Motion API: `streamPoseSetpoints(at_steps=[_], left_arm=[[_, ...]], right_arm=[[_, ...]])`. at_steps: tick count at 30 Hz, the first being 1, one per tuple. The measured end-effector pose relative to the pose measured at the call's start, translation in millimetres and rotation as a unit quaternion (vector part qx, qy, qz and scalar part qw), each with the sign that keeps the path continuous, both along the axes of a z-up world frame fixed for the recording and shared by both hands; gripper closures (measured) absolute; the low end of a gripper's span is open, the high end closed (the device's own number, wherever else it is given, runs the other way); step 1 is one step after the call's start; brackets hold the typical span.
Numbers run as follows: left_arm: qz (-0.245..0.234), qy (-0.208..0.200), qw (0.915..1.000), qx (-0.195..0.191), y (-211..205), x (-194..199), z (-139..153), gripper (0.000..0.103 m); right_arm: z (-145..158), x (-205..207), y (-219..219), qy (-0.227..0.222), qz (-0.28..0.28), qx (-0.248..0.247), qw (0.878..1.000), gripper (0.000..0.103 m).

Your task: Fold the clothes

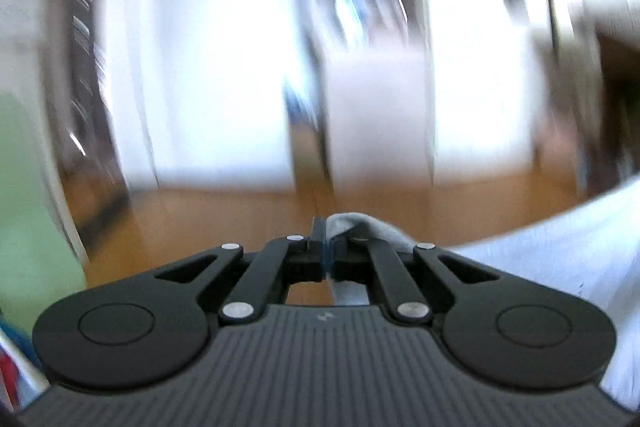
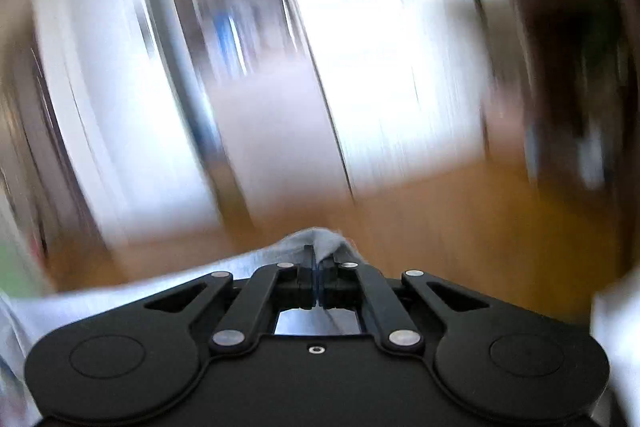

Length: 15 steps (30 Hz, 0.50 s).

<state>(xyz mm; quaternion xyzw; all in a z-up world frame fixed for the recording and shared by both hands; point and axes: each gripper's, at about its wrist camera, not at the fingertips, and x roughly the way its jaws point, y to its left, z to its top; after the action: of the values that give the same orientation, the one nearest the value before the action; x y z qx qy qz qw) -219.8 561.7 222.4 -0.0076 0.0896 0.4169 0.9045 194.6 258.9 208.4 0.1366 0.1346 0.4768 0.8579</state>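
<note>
A: Start with your tools. How many do you have, and how do they stand?

B: You have two. Your left gripper (image 1: 322, 239) is pinched tight on a bunched corner of the white cloth (image 1: 560, 267), which pokes up just past the fingertips and spreads away to the right of it. Your right gripper (image 2: 318, 263) is pinched tight too, on another bunch of the same cloth (image 2: 120, 295), which runs off to the left of that gripper.

A: So how many garments?

B: You can count one for certain: a single pale cloth, hanging between your two grippers, one corner in each. What kind of garment it is, you cannot tell.

A: And beyond the cloth?

B: Past it lies one stretch of wooden floor (image 1: 240, 211). Farther still, everything is smeared by blur: tall white panels (image 1: 200, 67), with dark gaps between them. You cannot count those reliably. Near the left gripper's left edge sits one pale green patch (image 1: 28, 207), unidentifiable.
</note>
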Motion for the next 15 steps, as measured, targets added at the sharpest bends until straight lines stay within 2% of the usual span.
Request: streamPoseSetpoints(at_steps=[2,3,5,7,10,13,15], left_arm=[[-0.007,-0.035,0.9978,0.055,-19,-22,51,0.101],[-0.012,-0.038,0.9967,0.071,-29,-34,63,0.101],[-0.031,-0.036,0.9946,0.092,-49,-61,75,0.101],[-0.061,-0.02,0.9932,0.097,-66,-85,62,0.1],[-0.103,0.028,0.992,0.067,-87,-117,18,0.1],[-0.131,0.077,0.9883,-0.016,-94,-129,-54,0.1],[-0.128,0.123,0.9816,-0.07,-94,-126,-117,0.1]], right_arm=[[59,-16,-21,-0.007,-0.002,0.092,0.996,0.102],[77,-24,-30,-0.016,0.001,0.11,0.994,0.102],[99,-40,-46,-0.036,0.006,0.119,0.992,0.102],[96,-52,-65,-0.043,0.01,0.107,0.993,0.102],[55,-58,-88,-0.04,0.006,0.057,0.998,0.102],[-31,-52,-105,0.014,0.006,-0.003,1.0,0.101],[-106,-43,-109,0.073,0.005,-0.075,0.994,0.101]])
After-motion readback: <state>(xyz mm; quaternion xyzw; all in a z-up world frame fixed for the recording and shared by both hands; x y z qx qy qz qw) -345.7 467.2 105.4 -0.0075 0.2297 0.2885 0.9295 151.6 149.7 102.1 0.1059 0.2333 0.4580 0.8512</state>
